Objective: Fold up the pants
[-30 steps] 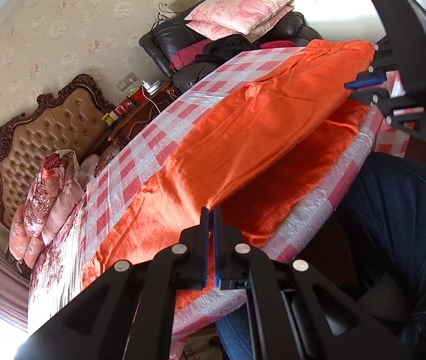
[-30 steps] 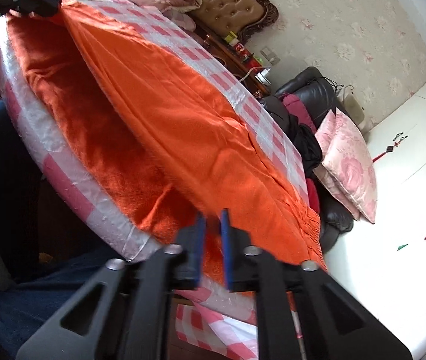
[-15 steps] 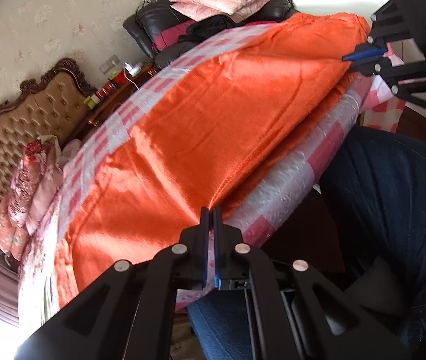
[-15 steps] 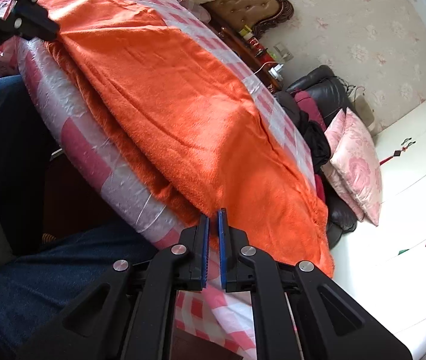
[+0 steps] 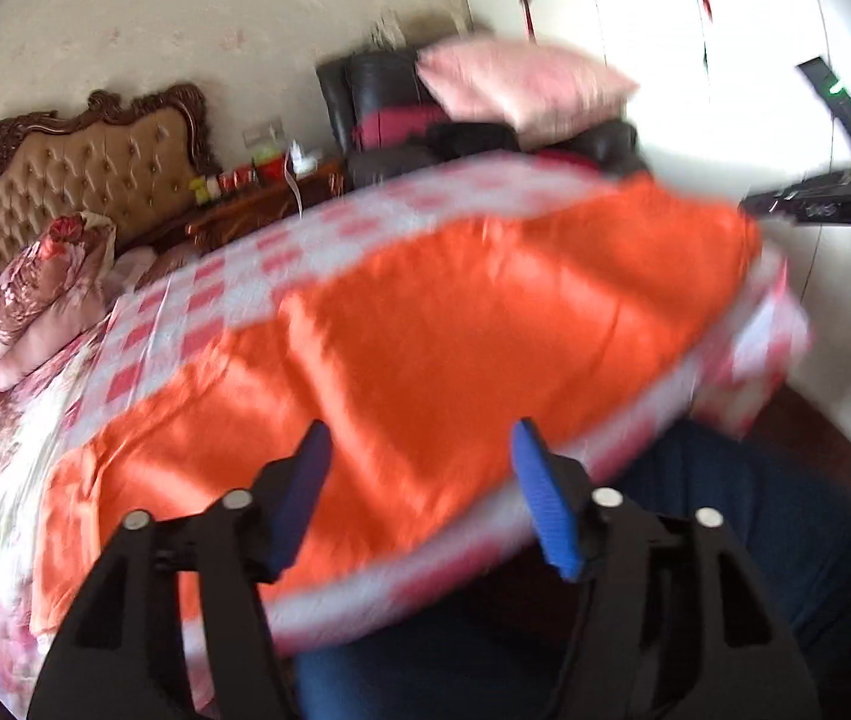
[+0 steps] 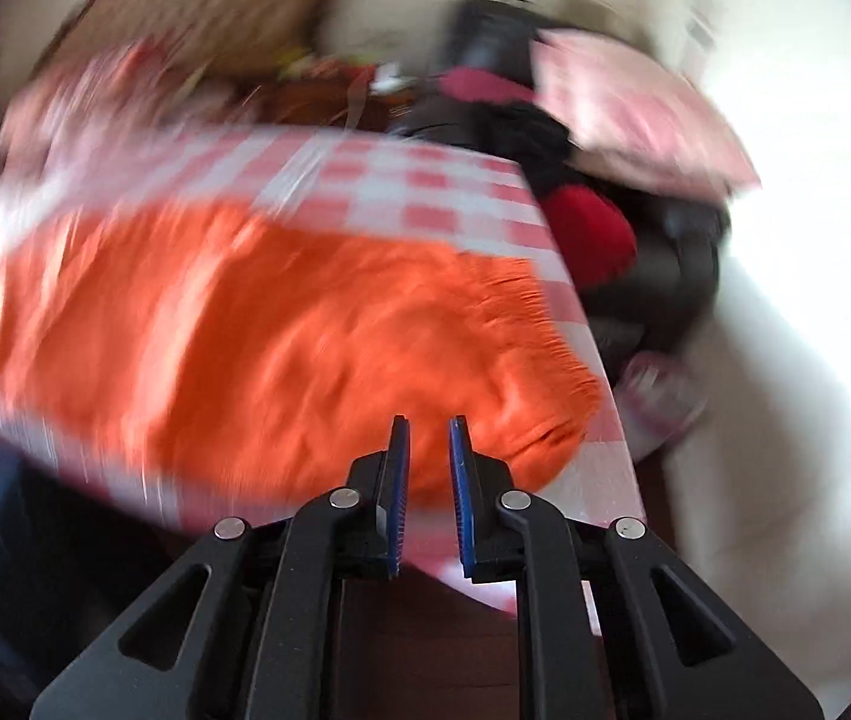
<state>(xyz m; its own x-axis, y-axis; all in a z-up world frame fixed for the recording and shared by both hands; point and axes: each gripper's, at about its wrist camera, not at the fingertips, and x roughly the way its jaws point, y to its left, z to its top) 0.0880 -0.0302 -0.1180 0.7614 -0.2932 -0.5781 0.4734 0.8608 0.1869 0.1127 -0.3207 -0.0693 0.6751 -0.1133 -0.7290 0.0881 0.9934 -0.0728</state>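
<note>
While both views are blurred, we see the orange pants (image 5: 425,324) lying folded lengthwise along the near edge of the checked tablecloth (image 5: 317,240). Our left gripper (image 5: 419,480) is opening, fingers wide apart with nothing between them. Our right gripper (image 6: 428,468) is opening too, fingers slightly parted and empty, near the waistband end.

The pants (image 5: 449,348) ahead of the left tongs (image 5: 419,480) are orange cloth with a soft, fuzzy nap and a slight sheen where light falls. Under them the table (image 5: 317,240) wears a glossy pink-and-white checked cover. Both tongs, left and right (image 6: 428,468), are matt black plastic with ribbed blue pads (image 5: 545,510) and silvery metal pins. Beyond, a headboard (image 5: 101,174) shows buttoned tan leather in carved wood.
</note>
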